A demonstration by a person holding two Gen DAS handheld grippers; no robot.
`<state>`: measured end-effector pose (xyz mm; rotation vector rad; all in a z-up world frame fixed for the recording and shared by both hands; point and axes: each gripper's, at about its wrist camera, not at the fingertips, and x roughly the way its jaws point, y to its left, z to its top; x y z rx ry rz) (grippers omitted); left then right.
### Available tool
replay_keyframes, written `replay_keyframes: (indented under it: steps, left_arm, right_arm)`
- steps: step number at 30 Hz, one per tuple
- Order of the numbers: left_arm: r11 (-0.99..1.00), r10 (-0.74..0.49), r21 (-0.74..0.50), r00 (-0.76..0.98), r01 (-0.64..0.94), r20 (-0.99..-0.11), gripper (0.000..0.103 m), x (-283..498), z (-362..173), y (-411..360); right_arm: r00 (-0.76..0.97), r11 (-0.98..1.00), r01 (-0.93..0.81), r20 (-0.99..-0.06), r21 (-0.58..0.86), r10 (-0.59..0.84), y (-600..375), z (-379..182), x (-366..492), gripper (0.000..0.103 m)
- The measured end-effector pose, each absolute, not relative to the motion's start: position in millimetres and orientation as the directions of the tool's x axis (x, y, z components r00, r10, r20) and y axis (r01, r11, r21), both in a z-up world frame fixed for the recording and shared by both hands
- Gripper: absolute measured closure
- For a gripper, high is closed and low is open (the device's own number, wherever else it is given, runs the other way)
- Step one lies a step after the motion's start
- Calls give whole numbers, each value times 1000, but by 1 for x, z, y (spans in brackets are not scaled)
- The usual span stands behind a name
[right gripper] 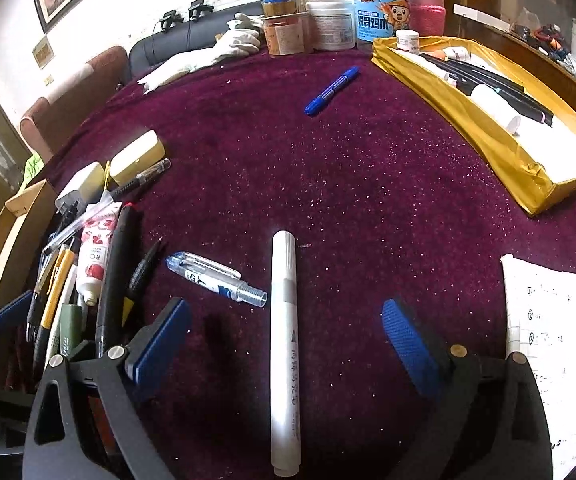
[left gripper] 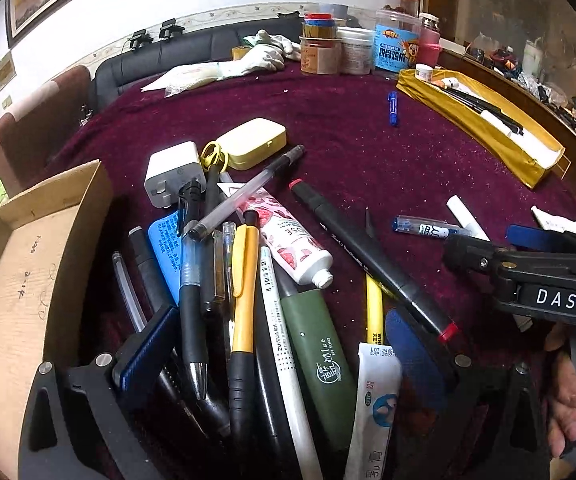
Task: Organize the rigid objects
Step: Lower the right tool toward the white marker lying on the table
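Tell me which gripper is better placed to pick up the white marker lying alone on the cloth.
Right. The right gripper is open, and the white marker lies lengthwise between its fingers. The left gripper is open over the pen pile.

From my left wrist view, the white ointment tube (left gripper: 371,412) and the white pen (left gripper: 288,360) run off the bottom edge, and the pile buries most of the blue card (left gripper: 164,248). In my right wrist view the printed sheet (right gripper: 559,344) is cut by the right edge, its text too small to read, and the white marker (right gripper: 284,352) ends right at the bottom edge.
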<state>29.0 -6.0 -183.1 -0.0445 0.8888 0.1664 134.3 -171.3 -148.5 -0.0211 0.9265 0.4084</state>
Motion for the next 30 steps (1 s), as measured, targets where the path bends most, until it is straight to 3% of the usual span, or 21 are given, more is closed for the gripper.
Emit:
replay_keyframes:
  steps: [5,9,17,19,23,30]
  left_arm:
    - [989,128,55,607,-138,-785,1,32,-185,-12]
    - [996,38,-15,547,-91,-836,1,45,-193,-9]
    - [997,30,-16,551,-79,-834,1,43,-193,-10]
    - [996,27,-22,555,-81,-831,1,42,-193,-10]
    - [996,19,-35,564,-86,-826,1,39,-192,-9]
    - [996,16,-35,562,-81,-827,1,38,-190,-9]
  right_arm:
    - [530,924,-354,-782,147,327,-171,-149,134,6]
    - [530,924,-354,-782,148,328,-171,-150,136,6]
    - [536,924,-343,-772,171,342,-174,-150,137,6]
    - [539,923,-341,-767,180,348,-176,-149,136,9]
    - [569,936,-296,-751,191,334,-184,-148,136,23]
    - [574,949,-272,-764,162,295,-182,-148,136,23]
